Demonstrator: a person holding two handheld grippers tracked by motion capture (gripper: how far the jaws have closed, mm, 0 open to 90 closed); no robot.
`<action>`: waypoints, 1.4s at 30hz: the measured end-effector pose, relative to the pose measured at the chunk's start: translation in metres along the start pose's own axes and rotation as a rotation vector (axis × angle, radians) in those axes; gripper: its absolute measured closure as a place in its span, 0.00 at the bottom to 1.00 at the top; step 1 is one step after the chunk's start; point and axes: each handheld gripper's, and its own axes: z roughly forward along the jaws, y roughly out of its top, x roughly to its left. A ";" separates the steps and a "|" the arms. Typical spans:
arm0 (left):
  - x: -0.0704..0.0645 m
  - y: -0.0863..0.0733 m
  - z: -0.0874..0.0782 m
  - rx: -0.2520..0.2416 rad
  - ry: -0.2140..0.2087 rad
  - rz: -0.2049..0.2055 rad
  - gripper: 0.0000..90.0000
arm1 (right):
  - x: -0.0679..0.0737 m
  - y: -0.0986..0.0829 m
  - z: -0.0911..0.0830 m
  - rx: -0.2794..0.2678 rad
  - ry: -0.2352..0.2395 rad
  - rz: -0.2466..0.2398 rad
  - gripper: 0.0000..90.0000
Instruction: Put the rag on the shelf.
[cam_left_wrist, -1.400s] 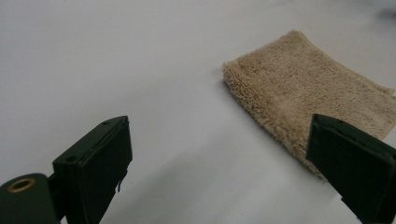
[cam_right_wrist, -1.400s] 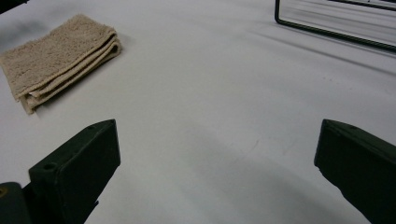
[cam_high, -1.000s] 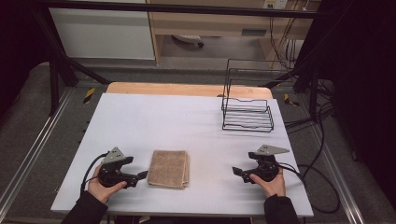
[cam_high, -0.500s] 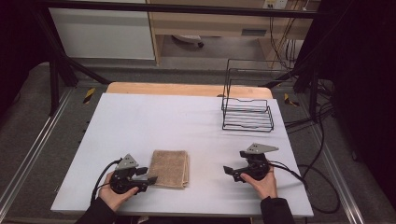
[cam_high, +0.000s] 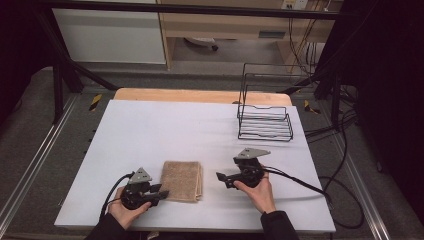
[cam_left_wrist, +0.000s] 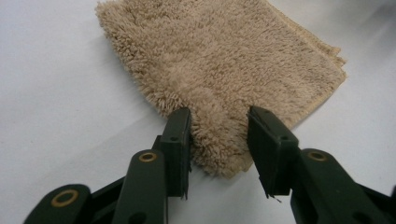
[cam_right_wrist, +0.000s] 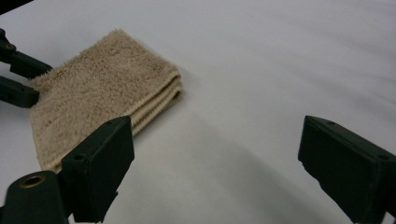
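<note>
A folded beige towel (cam_high: 182, 180) lies flat near the front of the white table (cam_high: 150, 125). My left gripper (cam_high: 161, 191) sits at the towel's near left corner. In the left gripper view its jaws stand open on either side of that corner of the towel (cam_left_wrist: 224, 60), and the left gripper (cam_left_wrist: 218, 135) is not pinching the pile. My right gripper (cam_high: 220, 178) rests a short way to the right of the towel and points at it. It is wide open (cam_right_wrist: 215, 158) with bare table between the jaws, and the towel (cam_right_wrist: 98, 93) lies ahead to the left.
A black wire rack (cam_high: 265, 117) stands at the back right of the table. A cable (cam_high: 300, 182) trails from the right gripper across the table's right side. A wooden edge (cam_high: 200, 95) runs along the far side.
The left gripper slid right and nearer, up to the towel's corner. The right gripper moved left toward the towel. The towel has not moved.
</note>
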 end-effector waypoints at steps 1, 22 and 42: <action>0.000 0.000 0.000 0.001 0.001 0.000 0.68 | 0.006 0.006 0.010 0.006 -0.002 -0.003 0.14; -0.004 0.001 0.002 0.012 0.022 -0.016 0.82 | 0.031 0.029 0.086 0.093 0.039 -0.003 0.53; 0.000 0.001 -0.001 0.016 0.008 -0.033 0.91 | 0.035 0.028 0.086 0.122 0.111 0.065 0.93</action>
